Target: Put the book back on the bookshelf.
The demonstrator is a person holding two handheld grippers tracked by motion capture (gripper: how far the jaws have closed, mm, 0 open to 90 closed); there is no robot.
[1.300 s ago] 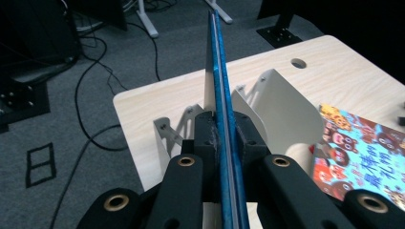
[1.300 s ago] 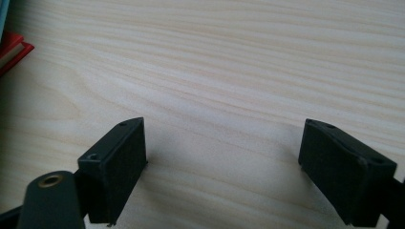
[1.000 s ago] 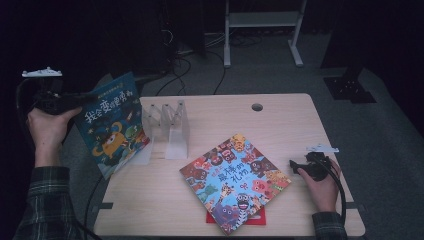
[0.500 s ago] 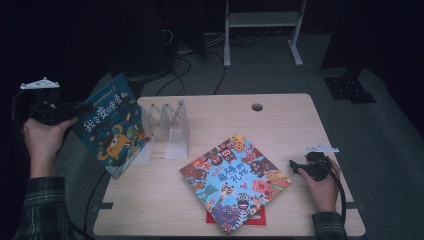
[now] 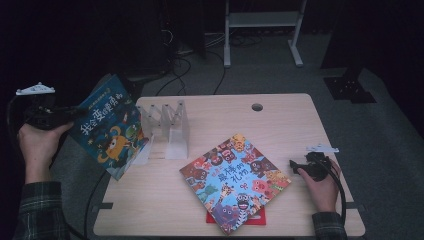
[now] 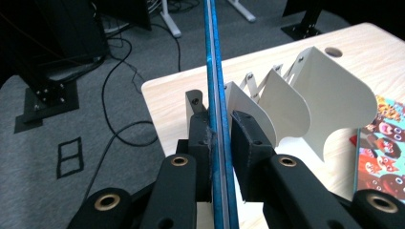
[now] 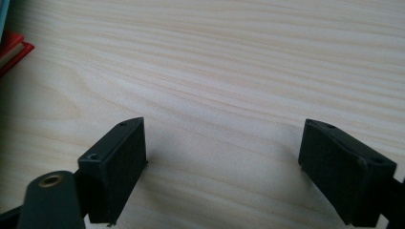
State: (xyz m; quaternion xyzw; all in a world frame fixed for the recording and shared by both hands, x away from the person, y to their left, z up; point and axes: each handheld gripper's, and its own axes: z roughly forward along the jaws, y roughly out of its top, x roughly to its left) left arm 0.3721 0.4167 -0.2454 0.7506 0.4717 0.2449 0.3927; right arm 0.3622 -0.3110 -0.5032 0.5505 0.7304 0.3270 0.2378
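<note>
Blue picture book (image 5: 106, 127) pinched edge-on in the left gripper (image 6: 220, 138), jaws just easing apart yet pads pressing its cover, tilted off the wooden table's (image 5: 280, 117) left edge beside the clear folding rack (image 5: 167, 125); right gripper (image 7: 222, 171) wide apart, holding nothing, near the colourful book (image 5: 235, 182).

Lab (floor cables (image 5: 190, 65), equipment stands (image 5: 260, 30))

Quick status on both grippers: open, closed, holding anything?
Left gripper: closed on the blue book, its edge between the pads, jaws easing slightly.
Right gripper: open, holding nothing, over bare table.
</note>
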